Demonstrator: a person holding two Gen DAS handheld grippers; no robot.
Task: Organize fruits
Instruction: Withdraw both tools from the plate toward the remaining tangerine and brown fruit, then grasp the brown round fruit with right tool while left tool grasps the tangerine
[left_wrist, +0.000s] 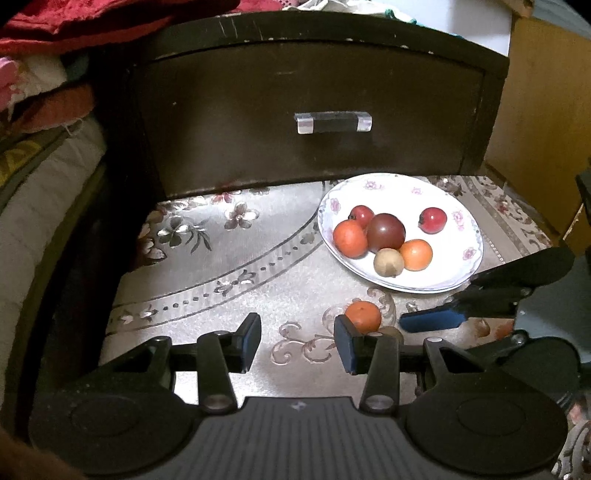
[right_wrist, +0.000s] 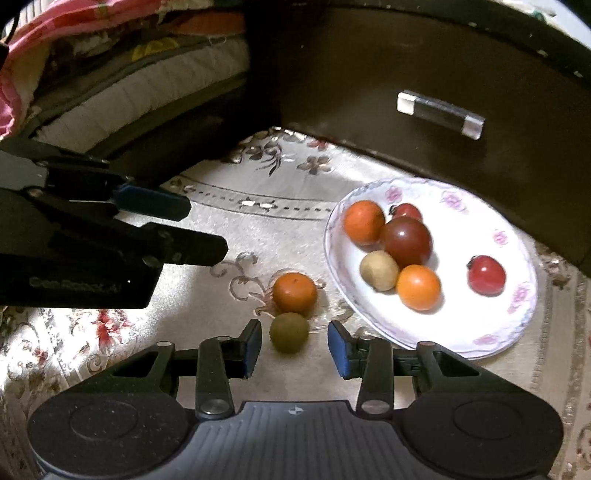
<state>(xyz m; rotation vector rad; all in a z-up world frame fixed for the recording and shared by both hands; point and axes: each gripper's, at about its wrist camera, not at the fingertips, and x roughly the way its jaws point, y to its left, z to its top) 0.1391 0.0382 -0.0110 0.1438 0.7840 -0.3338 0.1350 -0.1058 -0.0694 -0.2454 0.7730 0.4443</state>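
We bring our right gripper (right_wrist: 291, 345), jaws apart, around the green fruit (right_wrist: 289, 332) lying beside an orange one (right_wrist: 294, 292) near the plate (right_wrist: 517, 325). Next: clamp gently, lift. Left gripper (left_wrist: 297, 341) hovers open, empty.

Dark wooden drawer (left_wrist: 314, 114), floral cloth (left_wrist: 229, 266), bedding (left_wrist: 44, 166) beside

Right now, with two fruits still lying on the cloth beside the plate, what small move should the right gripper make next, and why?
Probably ease the right gripper forward and down until its open jaws straddle the greenish fruit, then close. That fruit lies just ahead of the fingertips, untouched, with the orange fruit close behind it, so a slow approach avoids knocking either. The plate already holds six fruits.
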